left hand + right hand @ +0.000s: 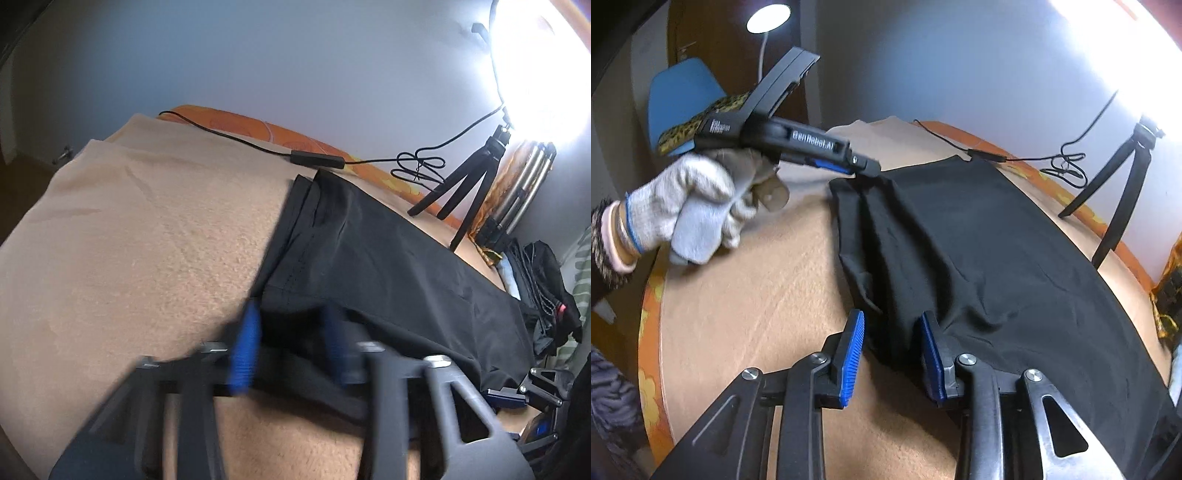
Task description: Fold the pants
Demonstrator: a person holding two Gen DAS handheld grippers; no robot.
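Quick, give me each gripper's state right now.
Left gripper: open, fingers astride the edge of the black pants, not clamped.
Right gripper: open, fingers astride a pants fold, not clamped.

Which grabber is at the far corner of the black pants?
The left gripper, held by the white-gloved hand, is at the far corner of the pants. The right gripper is at the near edge, jaws open around the cloth.

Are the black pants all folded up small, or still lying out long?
Still lying out long. The black pants stretch flat across the tan blanket, with only small wrinkles near the right gripper. Whether they're already folded lengthwise, I cannot tell.
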